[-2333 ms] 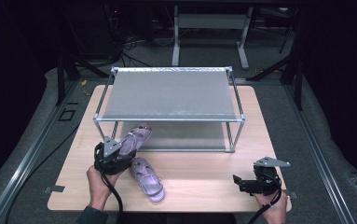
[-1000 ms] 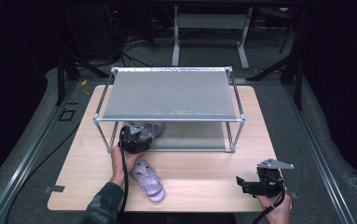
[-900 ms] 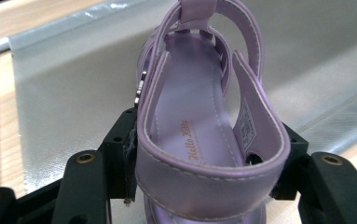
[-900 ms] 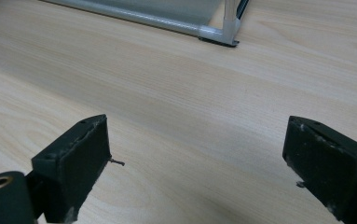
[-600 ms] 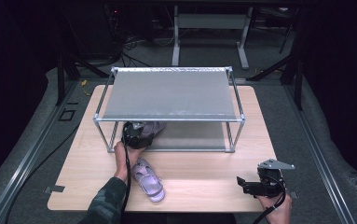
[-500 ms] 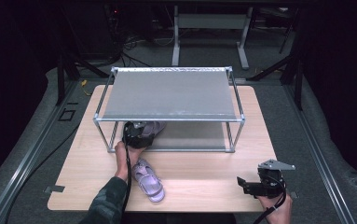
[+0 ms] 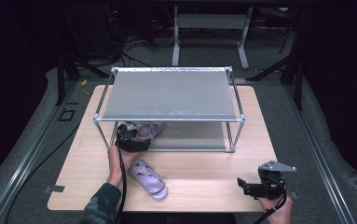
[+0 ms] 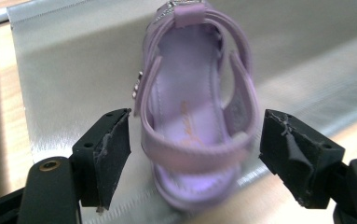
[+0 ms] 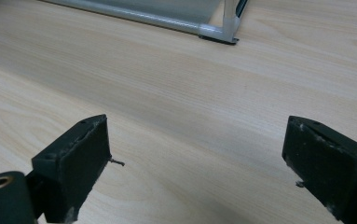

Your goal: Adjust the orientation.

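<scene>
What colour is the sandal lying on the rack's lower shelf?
Pale lilac sandal, clearest in the left gripper view.

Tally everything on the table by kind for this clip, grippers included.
Purple sandals: 2, one on the rack's lower shelf, one on the table
Metal two-tier rack: 1
Handheld grippers: 2, the left gripper open around the shelved sandal, the right gripper open over bare wood
Total: 5

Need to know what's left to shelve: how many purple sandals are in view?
2. One sandal lies on the rack's lower shelf between the left gripper's open fingers; the other sandal lies on the table.
</scene>
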### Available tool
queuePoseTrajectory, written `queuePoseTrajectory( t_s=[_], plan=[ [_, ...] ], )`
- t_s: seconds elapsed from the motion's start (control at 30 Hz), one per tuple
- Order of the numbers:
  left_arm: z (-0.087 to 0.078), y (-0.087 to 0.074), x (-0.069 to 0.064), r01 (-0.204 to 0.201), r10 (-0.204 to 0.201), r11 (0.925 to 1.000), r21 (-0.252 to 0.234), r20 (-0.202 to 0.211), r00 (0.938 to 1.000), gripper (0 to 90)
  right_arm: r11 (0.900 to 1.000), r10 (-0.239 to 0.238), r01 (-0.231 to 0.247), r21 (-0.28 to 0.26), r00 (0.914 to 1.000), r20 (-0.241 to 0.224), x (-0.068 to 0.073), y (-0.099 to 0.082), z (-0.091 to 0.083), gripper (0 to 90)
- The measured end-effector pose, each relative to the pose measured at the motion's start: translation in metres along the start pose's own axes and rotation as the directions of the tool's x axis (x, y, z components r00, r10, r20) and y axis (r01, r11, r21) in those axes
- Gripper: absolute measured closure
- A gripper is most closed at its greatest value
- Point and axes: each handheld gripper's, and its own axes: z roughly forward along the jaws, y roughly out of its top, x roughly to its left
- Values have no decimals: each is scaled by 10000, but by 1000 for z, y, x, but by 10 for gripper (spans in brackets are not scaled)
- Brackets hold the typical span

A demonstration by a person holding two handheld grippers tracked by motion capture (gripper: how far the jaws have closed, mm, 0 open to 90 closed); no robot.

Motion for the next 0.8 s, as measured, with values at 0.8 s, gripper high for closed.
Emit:
queuePoseTrajectory(
  t_s=[0.8],
  plan=[
    [5,9,-30,979,-990,9950,213,598,9933,537,10000,-87,87,-11,9999,-95,2,1,0,78]
  ],
)
